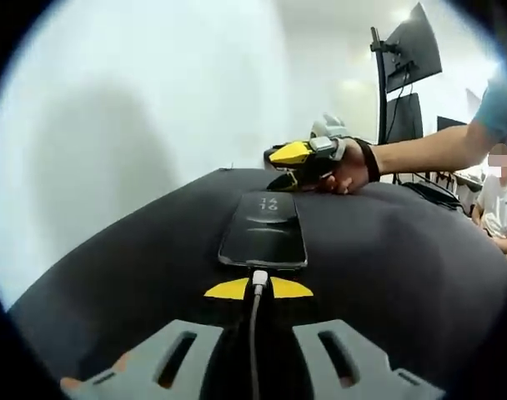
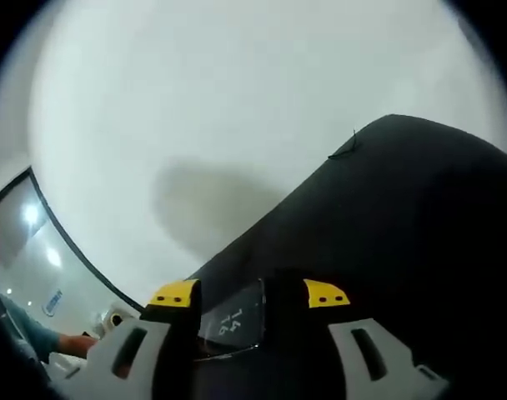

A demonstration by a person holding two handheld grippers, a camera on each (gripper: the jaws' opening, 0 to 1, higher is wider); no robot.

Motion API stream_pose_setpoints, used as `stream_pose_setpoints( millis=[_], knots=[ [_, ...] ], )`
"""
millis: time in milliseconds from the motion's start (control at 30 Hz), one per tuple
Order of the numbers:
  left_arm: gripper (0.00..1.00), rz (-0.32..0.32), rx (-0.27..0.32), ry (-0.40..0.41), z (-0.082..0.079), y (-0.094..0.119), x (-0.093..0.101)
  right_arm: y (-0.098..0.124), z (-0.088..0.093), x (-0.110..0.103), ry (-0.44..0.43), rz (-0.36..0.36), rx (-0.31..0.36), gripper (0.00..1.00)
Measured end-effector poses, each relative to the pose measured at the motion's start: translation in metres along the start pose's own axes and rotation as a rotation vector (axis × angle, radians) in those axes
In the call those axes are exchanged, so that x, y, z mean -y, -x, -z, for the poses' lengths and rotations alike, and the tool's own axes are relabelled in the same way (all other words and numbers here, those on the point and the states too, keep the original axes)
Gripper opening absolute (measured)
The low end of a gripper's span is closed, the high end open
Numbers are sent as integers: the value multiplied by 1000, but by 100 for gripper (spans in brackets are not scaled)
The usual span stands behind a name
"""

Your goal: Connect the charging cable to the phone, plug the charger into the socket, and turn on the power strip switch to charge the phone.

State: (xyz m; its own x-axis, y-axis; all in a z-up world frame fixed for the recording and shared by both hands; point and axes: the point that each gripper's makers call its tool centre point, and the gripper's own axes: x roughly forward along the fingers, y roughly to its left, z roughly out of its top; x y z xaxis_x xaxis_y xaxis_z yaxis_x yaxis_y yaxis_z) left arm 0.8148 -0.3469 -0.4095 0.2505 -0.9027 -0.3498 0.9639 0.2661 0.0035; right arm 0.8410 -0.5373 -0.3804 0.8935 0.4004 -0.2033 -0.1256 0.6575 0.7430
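The left gripper's [image 1: 258, 288] fingers pinch the white cable [image 1: 255, 325] just behind its plug, which sits in the near end of the phone [image 1: 264, 229]. The phone lies flat, screen up, on the black counter [image 1: 128, 258]. At its far end the right gripper [image 1: 297, 163], held in a hand [image 1: 347, 169], rests on the counter; in the right gripper view its fingers [image 2: 175, 295] stand spread, one on each side of the phone's end [image 2: 233, 323]. Monitors [image 1: 414, 52] stand behind the counter.
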Motion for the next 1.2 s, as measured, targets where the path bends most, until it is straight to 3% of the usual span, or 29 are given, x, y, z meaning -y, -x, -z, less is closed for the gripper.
stream_pose_setpoints(
  millis=[167,267,367,433,533,600,633,667,700,733,800,900,967,1033,1133,1200],
  knots=[
    [4,-2,-5,-27,-2,-4,2,-3,8,-5,25,7,-32,45],
    [3,2,-10,-55,-3,-7,2,-6,11,-11,-11,-37,-62,46],
    [3,6,-14,-57,-3,-8,2,-8,19,-20,17,-55,-89,50],
    [3,8,-10,-55,-3,-7,2,-5,18,-22,12,-76,-84,53],
    [4,8,-6,-49,-3,-7,3,4,0,-26,42,-121,-7,54],
    [4,10,-3,-45,-2,-8,3,9,-10,-17,126,-87,28,58],
    [4,9,-2,-46,-2,-8,3,9,-9,-14,253,-72,16,61],
    [4,9,-3,-46,-2,-8,3,9,-6,-12,327,-58,2,65],
    [4,10,-3,-50,-2,-8,2,8,1,-17,431,-83,-27,66],
    [4,11,-3,-52,-2,-8,2,7,8,-23,482,-117,-48,68],
    [4,12,-2,-54,-2,-8,2,3,26,-29,494,-160,-121,75],
    [4,13,-1,-55,-2,-8,2,-3,42,-23,614,-158,-196,79],
    [4,14,0,-54,-2,-8,2,-5,45,-28,630,-189,-192,85],
    [4,15,1,-54,-2,-8,2,-6,54,-32,708,-223,-206,93],
    [4,18,5,-54,-2,-8,3,-7,65,-29,808,-210,-241,93],
    [4,19,7,-52,-2,-8,3,-6,71,-32,802,-214,-229,93]
  ],
)
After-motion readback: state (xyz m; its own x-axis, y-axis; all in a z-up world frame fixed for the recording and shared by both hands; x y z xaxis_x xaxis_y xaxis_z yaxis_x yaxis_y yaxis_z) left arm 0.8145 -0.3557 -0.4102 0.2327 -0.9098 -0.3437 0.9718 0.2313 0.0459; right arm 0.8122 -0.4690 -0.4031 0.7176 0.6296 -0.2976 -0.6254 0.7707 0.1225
